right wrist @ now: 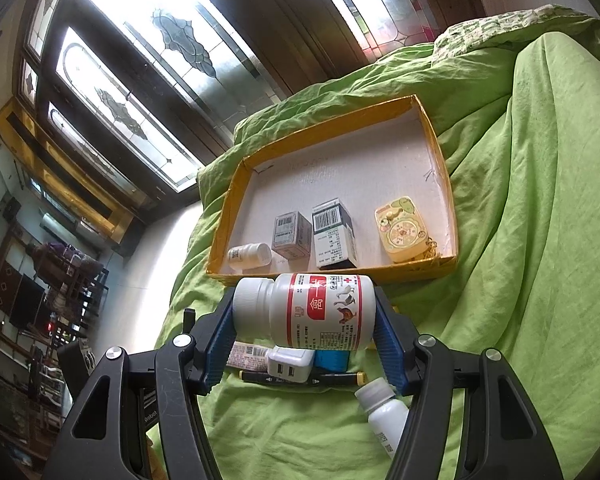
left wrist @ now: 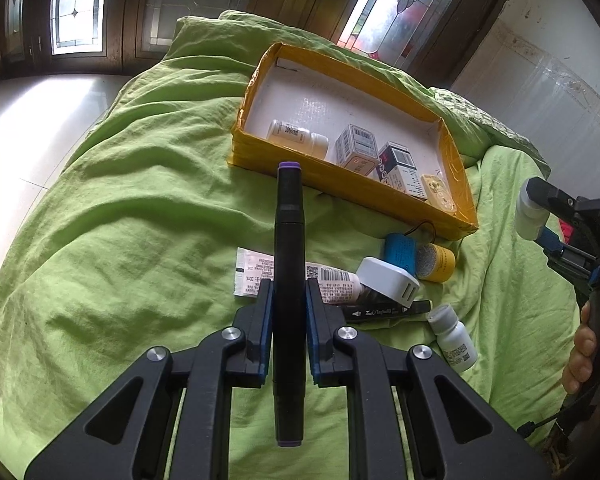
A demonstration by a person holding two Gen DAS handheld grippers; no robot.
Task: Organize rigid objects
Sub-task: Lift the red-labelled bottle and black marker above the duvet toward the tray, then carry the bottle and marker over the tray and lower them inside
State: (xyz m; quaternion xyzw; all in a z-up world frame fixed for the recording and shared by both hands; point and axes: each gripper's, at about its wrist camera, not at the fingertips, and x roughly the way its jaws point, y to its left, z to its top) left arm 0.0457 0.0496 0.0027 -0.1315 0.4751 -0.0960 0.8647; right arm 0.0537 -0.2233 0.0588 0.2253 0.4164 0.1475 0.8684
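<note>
Both tongs hold something right now. The left tongs (left wrist: 286, 312) are squeezed tight on a black pen (left wrist: 287, 280) with purple ends, and the pen sticks up between the blue pads. The right tongs (right wrist: 304, 316) grip a big white bottle (right wrist: 304, 312) with a red label, lying sideways, one pad on its cap end and one on its bottom. Past both sits the yellow tray (left wrist: 244, 152) on the green blanket (left wrist: 120, 220). Inside the tray, along the near wall, lie a small white bottle (left wrist: 298, 138), two little boxes (left wrist: 356, 148) and a yellow case (left wrist: 438, 192). The far part of the tray is bare. More things wait on the blanket in front of the tray: a white plug (left wrist: 388, 284), a blue block (left wrist: 400, 252), a yellow tub (left wrist: 436, 262), a tube (left wrist: 256, 276), another pen (left wrist: 384, 314) and one more white bottle (left wrist: 452, 338). I think the big bottle should go in next. To do it well, lift it above the near wall, carry it over the bare floor, keep it flat, lower it until it rests, then let go slowly so it does not roll into the boxes. The left tongs should keep out of the way until then.
</note>
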